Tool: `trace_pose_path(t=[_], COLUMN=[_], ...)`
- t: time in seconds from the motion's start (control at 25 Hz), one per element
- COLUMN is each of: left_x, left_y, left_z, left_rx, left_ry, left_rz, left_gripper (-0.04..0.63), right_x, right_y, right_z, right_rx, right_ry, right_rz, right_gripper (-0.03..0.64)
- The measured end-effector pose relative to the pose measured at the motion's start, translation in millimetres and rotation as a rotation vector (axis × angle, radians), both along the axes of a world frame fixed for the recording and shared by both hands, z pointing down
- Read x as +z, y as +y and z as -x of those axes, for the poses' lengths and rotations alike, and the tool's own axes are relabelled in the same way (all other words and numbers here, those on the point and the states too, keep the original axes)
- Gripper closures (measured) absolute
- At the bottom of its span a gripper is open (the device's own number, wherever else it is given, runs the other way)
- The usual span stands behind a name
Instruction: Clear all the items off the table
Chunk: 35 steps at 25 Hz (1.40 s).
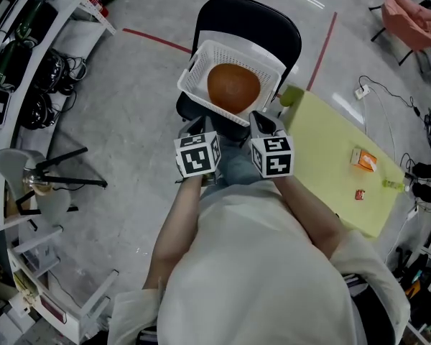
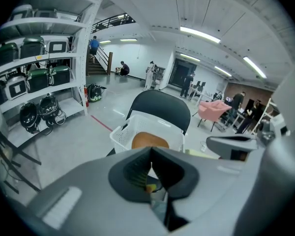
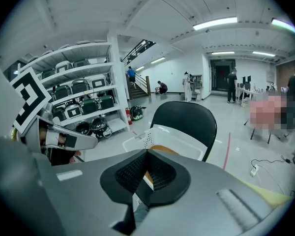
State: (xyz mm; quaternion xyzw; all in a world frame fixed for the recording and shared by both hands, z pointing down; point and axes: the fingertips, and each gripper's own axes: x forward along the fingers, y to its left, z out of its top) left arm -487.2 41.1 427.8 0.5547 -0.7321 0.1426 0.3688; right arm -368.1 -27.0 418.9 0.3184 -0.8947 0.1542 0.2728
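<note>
Fingers of left gripper (image 2: 151, 154) and right gripper (image 3: 147, 156) meet, seemingly empty, near the white basket (image 1: 200, 70).

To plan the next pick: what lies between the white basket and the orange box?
In the head view, a green object at the corner of the table, beside the white basket; from there to the orange box the table is bare.

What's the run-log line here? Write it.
left gripper shut | right gripper shut | both near white basket on chair | orange carton on table
</note>
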Motion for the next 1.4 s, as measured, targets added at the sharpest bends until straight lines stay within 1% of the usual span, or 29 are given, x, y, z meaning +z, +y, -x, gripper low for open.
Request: trace_pose_path(t=[0.2, 0.48, 0.72, 0.92, 1.12, 1.4], left_x=[-1.3, -4.5, -7.5, -11.8, -13.0, -14.2], left_y=[16.1, 30.8, 26.5, 12.2, -0.1, -20.6], left_z=[-7.4, -18.6, -25.9, -41.9, -67.5, -126.3], left_rx=[-0.014, -0.003, 0.028, 0.090, 0.149, 0.219], left_ry=[0.007, 0.014, 0.017, 0.011, 0.015, 0.022], left_rz=[-0.001, -0.002, 0.003, -0.003, -0.002, 0.003], left_gripper=[0.586, 0.585, 0.586, 0.586, 0.586, 0.585], right_x=[-2.7, -2.8, -8.5, -15.8, -18.8, -17.2], right_y=[14.1, 24.9, 26.2, 19.3, 14.9, 11.0], right_z=[-6.9, -19.8, -25.5, -38.3, -65.4, -131.6], right_rx=[-0.021, -0.015, -0.008, 0.029, 0.089, 0.149], right_ry=[-0.006, -0.009, -0.012, -0.020, -0.027, -0.014], right_rz=[-0.005, 0.012, 0.018, 0.006, 0.014, 0.029], right_gripper=[0.618, 0.618, 0.618, 0.618, 0.618, 0.618])
